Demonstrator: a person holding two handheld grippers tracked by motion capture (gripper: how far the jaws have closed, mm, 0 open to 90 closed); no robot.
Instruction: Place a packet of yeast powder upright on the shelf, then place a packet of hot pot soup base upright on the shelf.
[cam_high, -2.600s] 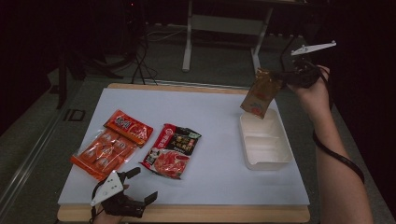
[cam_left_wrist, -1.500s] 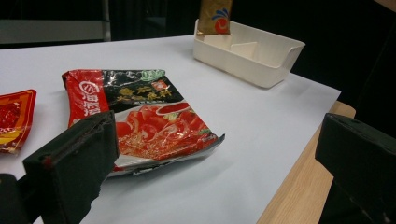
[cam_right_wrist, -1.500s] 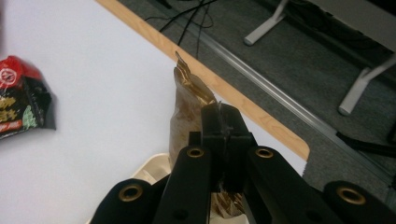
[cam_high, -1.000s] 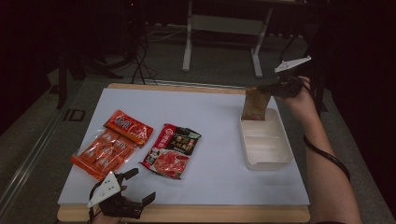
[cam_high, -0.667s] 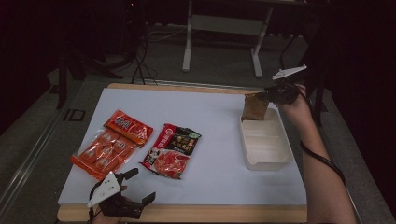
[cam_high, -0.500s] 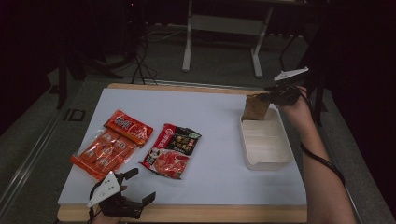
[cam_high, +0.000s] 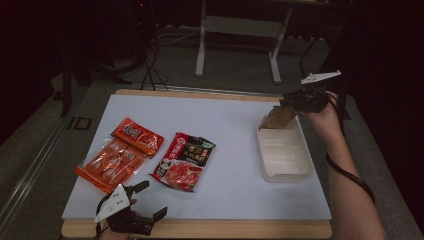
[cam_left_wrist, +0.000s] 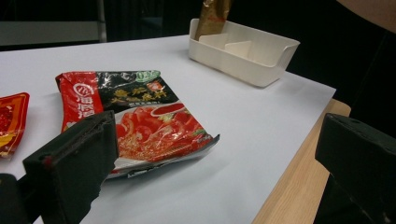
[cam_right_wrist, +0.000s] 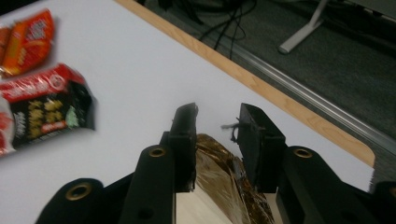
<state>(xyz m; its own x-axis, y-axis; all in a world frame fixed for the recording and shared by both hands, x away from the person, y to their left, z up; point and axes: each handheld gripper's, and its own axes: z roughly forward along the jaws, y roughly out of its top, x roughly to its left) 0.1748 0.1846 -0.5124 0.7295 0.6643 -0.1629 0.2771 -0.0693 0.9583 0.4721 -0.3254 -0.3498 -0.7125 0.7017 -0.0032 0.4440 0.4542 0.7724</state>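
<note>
Two grippers here, one per hand, and they're well apart. Right gripper (cam_high: 295, 102) is up at the far right of the table, over the far end of the white divided tray (cam_high: 300, 172). Brown-gold sachet (cam_high: 276, 118) stands in the tray's far compartment, leaning on the far wall w/ its top poking above the rim. In the right gripper view the sachet (cam_right_wrist: 219, 184) sits between the two black jaws, but the jaws have just been opening: clear gap on the right side, left jaw right next to the foil, can't tell if it touches. So basically let go, not pinching anymore.

Left gripper (cam_high: 145, 202) is parked at the near edge of the table, bottom left, jaws spread wide w/ nothing in them. Its own view looks across the white mat (cam_left_wrist: 233, 154) at the red-and-black hotpot base pack (cam_left_wrist: 135, 119), which lies flat just ahead of the jaws, not touched. Same pack (cam_high: 184, 161) is mid-table in the high view.

Further left there's a clear bag of orange sachets (cam_high: 107, 165) w/ a smaller orange-red packet (cam_high: 137, 136) overlapping its far end. Both flat on the mat, well away from the tray.

Other tray compartments look empty from above.
</note>
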